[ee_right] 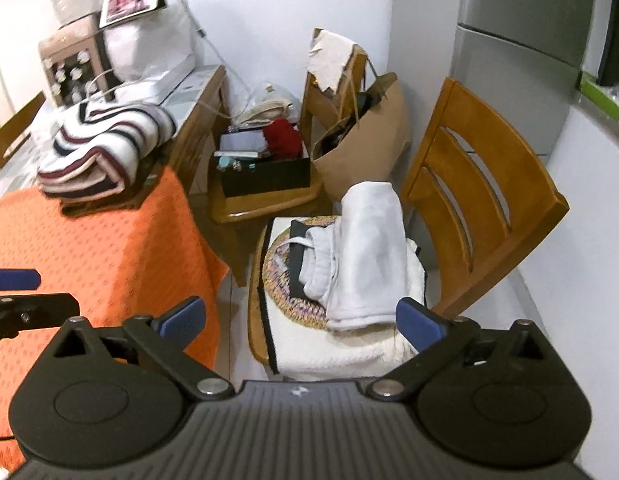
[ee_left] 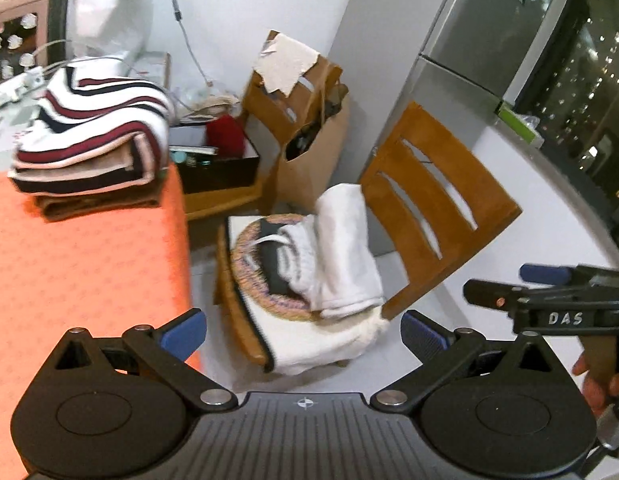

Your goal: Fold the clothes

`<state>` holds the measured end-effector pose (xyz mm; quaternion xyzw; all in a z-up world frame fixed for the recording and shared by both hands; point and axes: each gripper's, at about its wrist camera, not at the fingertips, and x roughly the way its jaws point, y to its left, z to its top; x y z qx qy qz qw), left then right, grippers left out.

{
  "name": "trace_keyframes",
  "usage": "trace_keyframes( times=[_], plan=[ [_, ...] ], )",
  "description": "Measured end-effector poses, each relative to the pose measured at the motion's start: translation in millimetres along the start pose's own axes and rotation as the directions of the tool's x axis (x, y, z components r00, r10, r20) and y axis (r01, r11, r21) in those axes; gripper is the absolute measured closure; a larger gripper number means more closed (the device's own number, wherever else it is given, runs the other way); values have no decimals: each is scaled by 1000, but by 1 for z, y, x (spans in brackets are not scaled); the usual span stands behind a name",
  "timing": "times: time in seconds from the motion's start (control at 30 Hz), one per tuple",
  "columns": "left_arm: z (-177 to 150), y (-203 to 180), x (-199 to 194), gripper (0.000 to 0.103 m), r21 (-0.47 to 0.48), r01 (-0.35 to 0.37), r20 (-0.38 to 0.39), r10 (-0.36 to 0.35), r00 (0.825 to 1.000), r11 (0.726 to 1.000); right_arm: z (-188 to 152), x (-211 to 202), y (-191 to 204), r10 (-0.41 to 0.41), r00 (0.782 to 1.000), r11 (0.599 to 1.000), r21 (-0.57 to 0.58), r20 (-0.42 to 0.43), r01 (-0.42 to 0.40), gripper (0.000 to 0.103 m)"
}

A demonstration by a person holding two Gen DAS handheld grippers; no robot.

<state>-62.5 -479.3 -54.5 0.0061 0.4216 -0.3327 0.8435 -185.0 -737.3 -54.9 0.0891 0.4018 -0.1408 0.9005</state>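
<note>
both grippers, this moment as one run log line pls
left gripper: open, empty | right gripper: open, empty | white garment: on chair, untouched | striped folded stack: on orange table

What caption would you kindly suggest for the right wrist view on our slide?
Open right tongs face a chair piled with pale clothes, beside folded striped knitwear on the orange table.

Folded stack on bench, upper left; chair right of bench, clothes pile on its seat.
</note>
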Motion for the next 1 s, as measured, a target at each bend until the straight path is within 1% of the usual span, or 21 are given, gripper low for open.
trace_keyframes(
  times=[0.07, 0.2, 0.3, 0.57, 0.8, 0.87, 1.0],
  plan=[
    [-9, 7, -12, 0, 9, -17, 4, 17, 1000, 1000, -7, -13, 14, -1, 1000, 1000, -6, 6, 1, 0],
    [-26, 22, -37, 0, 39, -27, 10, 27, 1000, 999, -22, -35, 41, -1, 1000, 1000, 8, 17, 1, 0],
    [-38, 33, -53, 0, 52, -44, 15, 43, 999, 998, -34, -48, 60, -21, 999, 1000, 13, 26, 21, 0],
    [-53, 45, -91, 0, 100, -79, 43, 75, 996, 992, -56, -78, 103, -25, 1000, 999, 32, 18, 24, 0],
    [-50, 49, -100, 0, 46, -87, 48, 85, 995, 995, -52, -90, 117, -15, 1000, 1000, 19, 19, 14, 0],
    [-48, 50, -99, 0, 27, -99, 51, 97, 994, 995, -44, -82, 114, -7, 1000, 1000, 7, 20, 7, 0],
    [-43, 56, -96, 0, 3, -149, 48, 149, 988, 989, -34, -69, 117, 25, 1000, 1000, -20, 18, -24, 0]
  ],
)
